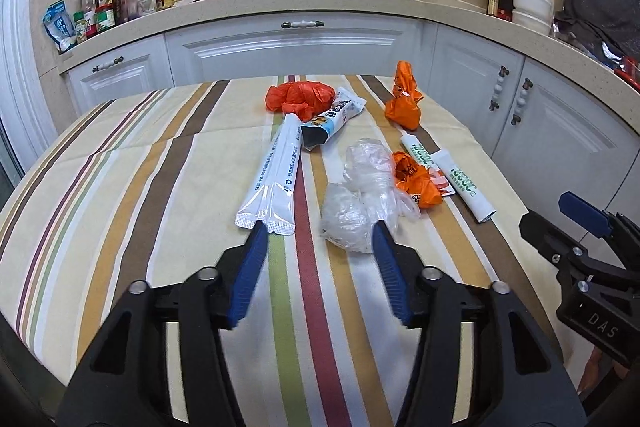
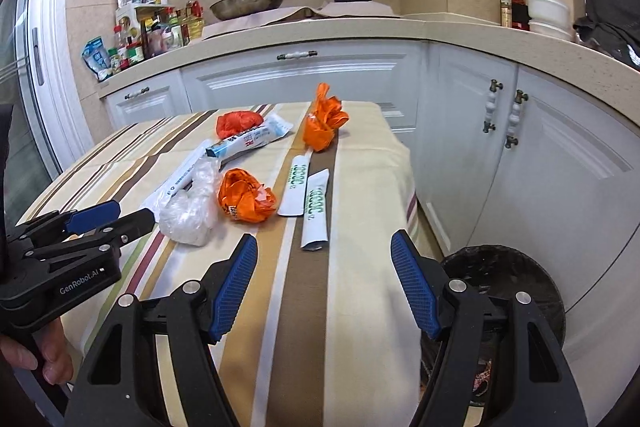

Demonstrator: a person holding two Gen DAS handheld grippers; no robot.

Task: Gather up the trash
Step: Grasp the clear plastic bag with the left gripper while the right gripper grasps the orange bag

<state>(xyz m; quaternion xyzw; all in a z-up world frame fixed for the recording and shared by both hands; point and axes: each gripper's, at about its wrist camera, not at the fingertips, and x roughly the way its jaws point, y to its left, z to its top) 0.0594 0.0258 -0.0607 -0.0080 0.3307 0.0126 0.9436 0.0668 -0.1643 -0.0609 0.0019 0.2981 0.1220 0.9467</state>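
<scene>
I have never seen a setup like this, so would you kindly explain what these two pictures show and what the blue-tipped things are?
They are hand-held tongs, one per hand, each carrying a camera that looks along its fingers. One picture comes from the left tongs, the other from the right tongs; each also glimpses its partner at the edge. Both are open and hold nothing. On the striped tablecloth lies trash: a clear plastic bag, orange wrappers, a long white sachet and small white packets. A dark bin stands on the floor beside the table.
</scene>
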